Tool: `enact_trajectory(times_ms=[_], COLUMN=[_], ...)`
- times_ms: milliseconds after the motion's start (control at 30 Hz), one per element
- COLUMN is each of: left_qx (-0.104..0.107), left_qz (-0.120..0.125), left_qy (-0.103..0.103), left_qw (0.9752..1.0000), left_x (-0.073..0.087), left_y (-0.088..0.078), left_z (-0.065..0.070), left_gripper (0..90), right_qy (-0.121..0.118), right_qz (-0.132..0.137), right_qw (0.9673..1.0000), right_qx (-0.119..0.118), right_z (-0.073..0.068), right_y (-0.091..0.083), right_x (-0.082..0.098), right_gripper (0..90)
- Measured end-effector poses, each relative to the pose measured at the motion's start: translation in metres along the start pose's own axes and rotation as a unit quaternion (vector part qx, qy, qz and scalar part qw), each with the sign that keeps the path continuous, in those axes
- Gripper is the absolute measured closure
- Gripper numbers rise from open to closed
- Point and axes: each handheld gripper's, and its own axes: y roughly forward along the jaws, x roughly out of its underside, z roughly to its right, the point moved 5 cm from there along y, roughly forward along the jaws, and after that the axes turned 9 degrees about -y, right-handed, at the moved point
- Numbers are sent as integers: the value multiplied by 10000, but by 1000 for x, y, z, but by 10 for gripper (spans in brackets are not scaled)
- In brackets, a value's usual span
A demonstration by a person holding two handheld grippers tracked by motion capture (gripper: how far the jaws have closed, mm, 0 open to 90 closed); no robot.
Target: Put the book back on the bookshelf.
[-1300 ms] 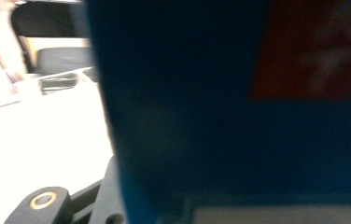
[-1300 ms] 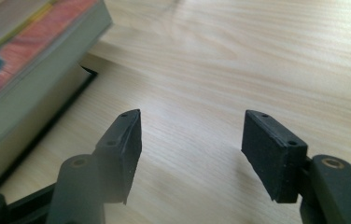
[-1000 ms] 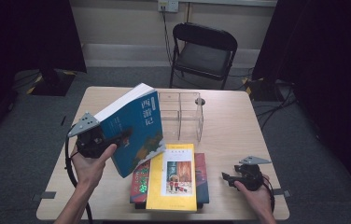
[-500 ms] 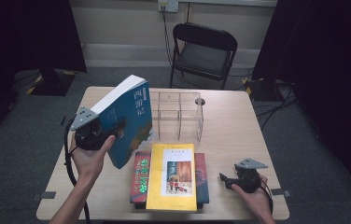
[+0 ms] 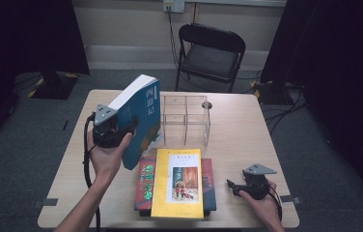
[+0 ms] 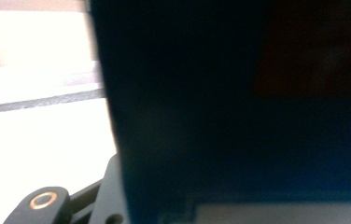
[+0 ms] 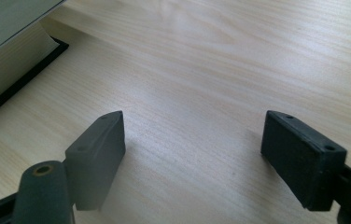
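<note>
Clearly the left hand-held gripper (image 5: 129,129) clamps the tilted blue book (image 5: 138,118); the right hand-held gripper (image 5: 233,186) gapes empty. Its grip looks shallow, perhaps, so the book could slip onto the clear organizer (image 5: 187,118).

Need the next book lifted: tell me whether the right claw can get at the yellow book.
Probably yes. The right claw is open and empty, low over bare table, just right of the stack; the yellow book lies on top with nothing across it.

Dim room, lit table; left gripper view blurred, overexposed.
</note>
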Motion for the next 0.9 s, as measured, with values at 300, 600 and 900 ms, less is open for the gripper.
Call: enact_trajectory(times_ms=[300, 600, 900], left_qx=[-183, -302, -420], left_qz=[-19, -58, 149], left_qy=[-90, 1, -100], left_qw=[9998, 9995, 9990], left_x=[-1, -2, -11], left_y=[13, 20, 28], left_z=[7, 8, 13], left_gripper=[621, 622, 622], right_qy=[2, 4, 3], right_qz=[-3, 1, 2], right_qw=[10000, 10000, 10000], right_qx=[-20, -18, -25], right_z=[0, 0, 0], right_y=[0, 0, 0], right_x=[0, 0, 0], right_gripper=[207, 207, 204])
